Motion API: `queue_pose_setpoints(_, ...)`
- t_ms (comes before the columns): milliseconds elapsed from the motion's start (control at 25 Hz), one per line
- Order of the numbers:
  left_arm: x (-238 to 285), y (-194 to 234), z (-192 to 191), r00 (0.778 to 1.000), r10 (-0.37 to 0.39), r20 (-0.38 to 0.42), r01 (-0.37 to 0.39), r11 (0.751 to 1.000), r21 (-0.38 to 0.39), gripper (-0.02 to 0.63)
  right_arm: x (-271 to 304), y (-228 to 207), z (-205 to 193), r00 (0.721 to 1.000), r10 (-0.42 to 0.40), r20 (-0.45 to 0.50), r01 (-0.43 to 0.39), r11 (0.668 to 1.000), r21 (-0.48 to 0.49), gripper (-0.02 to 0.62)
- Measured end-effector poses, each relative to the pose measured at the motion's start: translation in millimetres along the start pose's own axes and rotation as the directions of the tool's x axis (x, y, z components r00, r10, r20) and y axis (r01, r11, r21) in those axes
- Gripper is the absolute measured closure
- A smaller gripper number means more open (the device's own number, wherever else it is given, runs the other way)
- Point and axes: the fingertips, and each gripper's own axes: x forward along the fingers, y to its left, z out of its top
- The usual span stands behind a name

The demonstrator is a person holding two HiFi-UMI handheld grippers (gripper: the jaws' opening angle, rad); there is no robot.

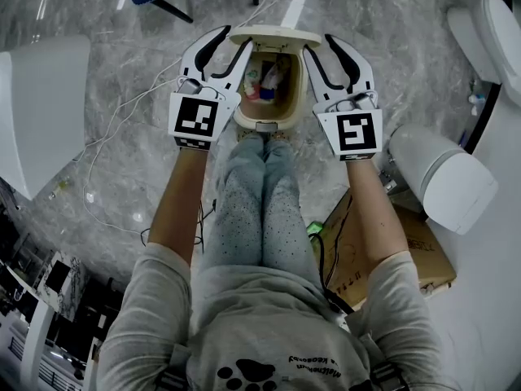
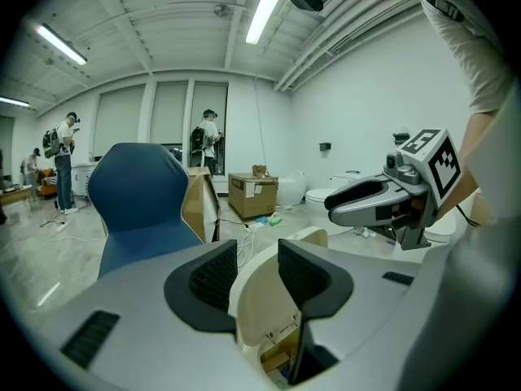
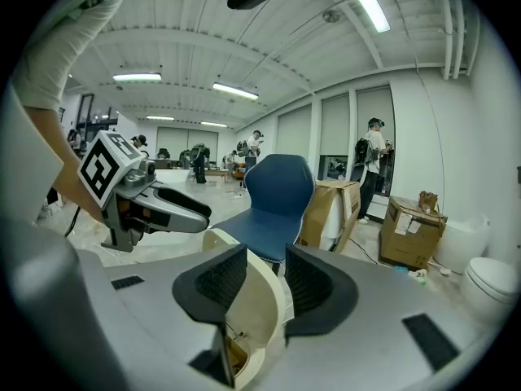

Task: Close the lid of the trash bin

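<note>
Lid [image 1: 275,34] of the cream trash bin [image 1: 286,120] stands raised at the far side of the bin's open mouth, and bits of rubbish [image 1: 262,80] show inside. The bin sits on the grey marble floor [image 1: 122,88] right in front of the person's legs [image 1: 252,210]. The left gripper [image 1: 237,37] is at the lid's left end and the right gripper [image 1: 318,42] at its right end, both pointing away from the person and somewhat down. In the left gripper view the jaws stand wide apart with the lid's edge in the gap between the pads, which are not closed on it. The right gripper view shows the same: jaws wide apart, the lid's rim between them, nothing gripped. A blue chair [image 2: 138,202] stands beyond the bin, and white cables [image 1: 102,141] trail over the floor to the left. A flat cardboard box [image 1: 423,259] lies by the person's right side
</note>
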Motion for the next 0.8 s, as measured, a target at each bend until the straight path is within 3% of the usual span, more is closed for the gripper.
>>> queue_pose_setpoints(680,22.3,13.3,-26.8,0.995,-0.039,-0.093,0.042,0.999,0.032,0.448,27.3,-11.7,-31.6,0.993,0.023,-0.114,-0.027,0.999,-0.037,0.451)
queue_pose_setpoints(800,25.1,14.2,-26.9,0.995,-0.041,-0.095,0.045,0.998,0.040,0.473,30.2,-9.9,-33.6,0.991,0.031,-0.127,-0.038,0.998,-0.056,0.486)
